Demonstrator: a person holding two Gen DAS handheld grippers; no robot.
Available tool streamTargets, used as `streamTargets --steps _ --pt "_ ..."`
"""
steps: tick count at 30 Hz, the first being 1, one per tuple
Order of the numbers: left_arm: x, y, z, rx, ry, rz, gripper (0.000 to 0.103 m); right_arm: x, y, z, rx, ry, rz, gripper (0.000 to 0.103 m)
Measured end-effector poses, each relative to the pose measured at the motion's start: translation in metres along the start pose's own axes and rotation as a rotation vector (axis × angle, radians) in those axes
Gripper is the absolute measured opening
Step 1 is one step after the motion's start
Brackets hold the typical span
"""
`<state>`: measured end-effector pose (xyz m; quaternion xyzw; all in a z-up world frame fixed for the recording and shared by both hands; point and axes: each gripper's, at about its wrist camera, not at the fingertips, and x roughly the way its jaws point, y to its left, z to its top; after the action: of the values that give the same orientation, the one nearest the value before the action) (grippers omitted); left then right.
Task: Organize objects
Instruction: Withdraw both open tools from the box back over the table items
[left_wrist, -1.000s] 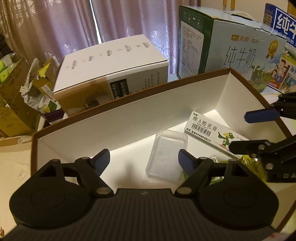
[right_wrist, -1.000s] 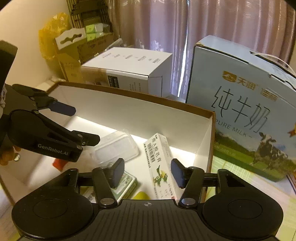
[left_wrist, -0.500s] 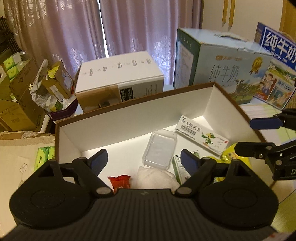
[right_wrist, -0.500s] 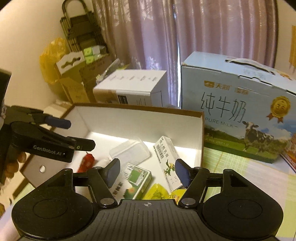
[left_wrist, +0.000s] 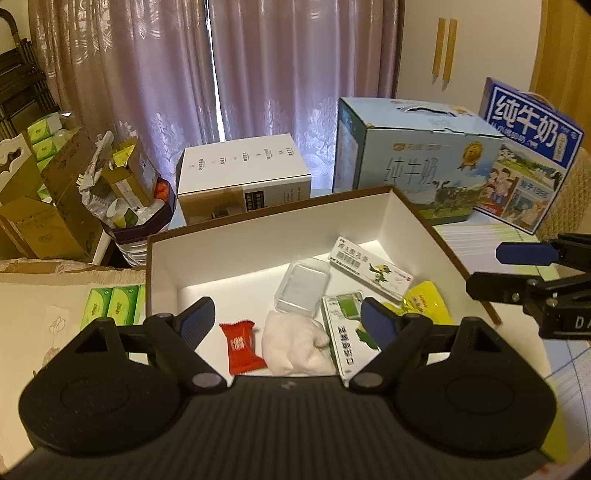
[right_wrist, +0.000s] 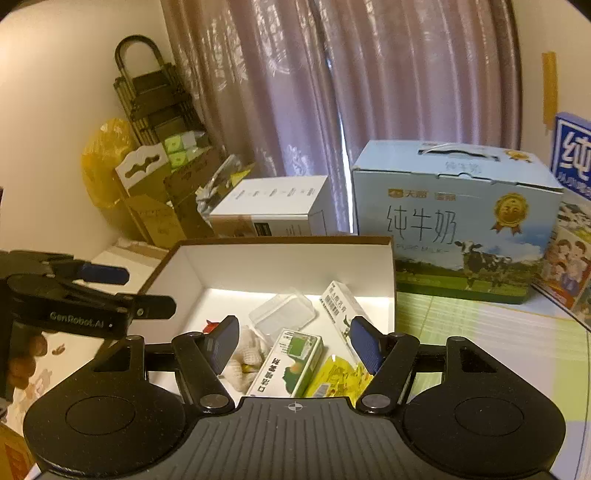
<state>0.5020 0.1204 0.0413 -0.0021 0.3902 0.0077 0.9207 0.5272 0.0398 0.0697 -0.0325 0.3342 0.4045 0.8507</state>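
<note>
White-lined box (left_wrist: 229, 258) holds red sachet (left_wrist: 242, 345), clear case (left_wrist: 303, 288), cartons.

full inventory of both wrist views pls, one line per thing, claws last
open box: 1, white inside, brown rim, centre.
red packet: 1, in box, near left.
white cloth: 1, in box, right of packet.
clear plastic case: 1, in box, middle.
green-white carton: 1, in box, near.
long white carton: 1, in box, far right.
yellow pouch: 1, in box, right.
white carton: 1, behind box.
milk cases: 2, light blue and dark blue, back right.
green tissue packs: green, left of box; count unclear.
left claw: open, empty.
right claw: open, empty.
</note>
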Motion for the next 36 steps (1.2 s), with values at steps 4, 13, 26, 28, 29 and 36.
streamTargets --steps 4,13,26,28,29,36 --pt "-0.022 -0.004 -0.011 -0.008 -0.008 -0.004 0.084 -0.02 0.006 -0.007 0.024 -0.024 0.009 0.064" --pt "-0.064 -0.008 -0.043 -0.039 -0.009 -0.009 0.084 -0.056 0.022 -0.031 0.048 -0.016 0.015 0.064" --pt "-0.101 -0.02 -0.087 -0.063 0.014 -0.027 0.084 -0.088 0.037 -0.069 0.058 0.025 0.015 0.064" --pt "-0.104 -0.023 -0.094 -0.065 0.023 -0.029 0.084 -0.092 0.039 -0.074 0.055 0.032 0.01 0.064" --pt "-0.106 -0.024 -0.099 -0.068 0.027 -0.028 0.084 -0.093 0.039 -0.077 0.057 0.036 0.011 0.064" --pt "-0.11 -0.031 -0.125 -0.083 0.065 -0.032 0.084 -0.104 0.041 -0.098 0.068 0.061 0.011 0.064"
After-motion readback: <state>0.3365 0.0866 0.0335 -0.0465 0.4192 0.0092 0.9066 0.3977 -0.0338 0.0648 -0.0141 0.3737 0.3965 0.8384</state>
